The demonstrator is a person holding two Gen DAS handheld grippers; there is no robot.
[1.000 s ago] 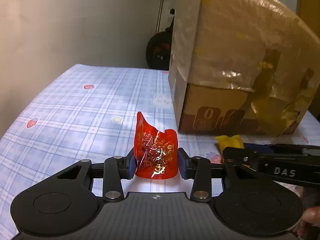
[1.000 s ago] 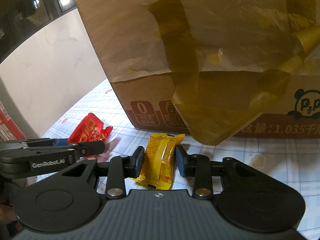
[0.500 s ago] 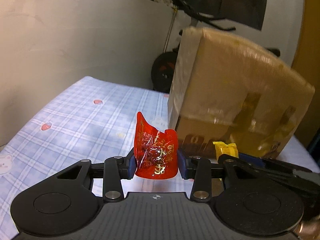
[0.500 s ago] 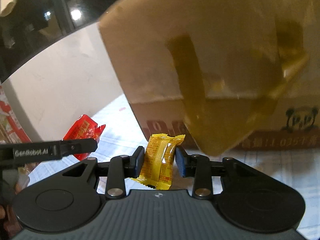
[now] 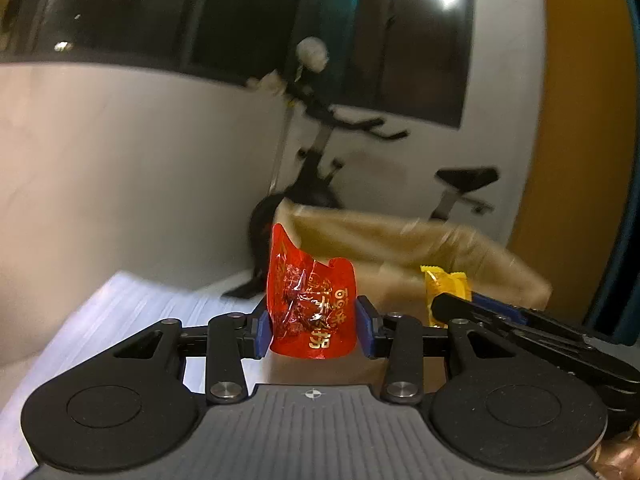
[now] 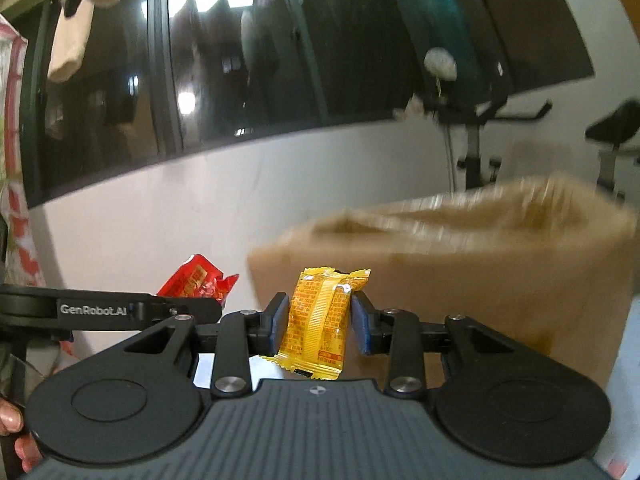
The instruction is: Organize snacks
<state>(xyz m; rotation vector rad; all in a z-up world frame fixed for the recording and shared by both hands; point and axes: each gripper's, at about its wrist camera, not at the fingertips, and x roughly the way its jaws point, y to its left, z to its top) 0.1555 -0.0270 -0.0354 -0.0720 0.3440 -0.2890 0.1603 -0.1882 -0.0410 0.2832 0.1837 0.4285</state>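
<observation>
The left gripper pinches a crinkled, glossy red packet upright between its blue fingers. The right gripper clamps a smooth yellow wrapper the same way. Beyond both sets of fingers sits a blurred cardboard box, its open top now visible; a second ago the taped side towered over them.

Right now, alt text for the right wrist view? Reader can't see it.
The right gripper is shut on a yellow snack packet, held upright in front of a blurred cardboard box. At left, the left gripper holds a red snack packet. Behind are a white wall, dark windows and an exercise bike.
</observation>
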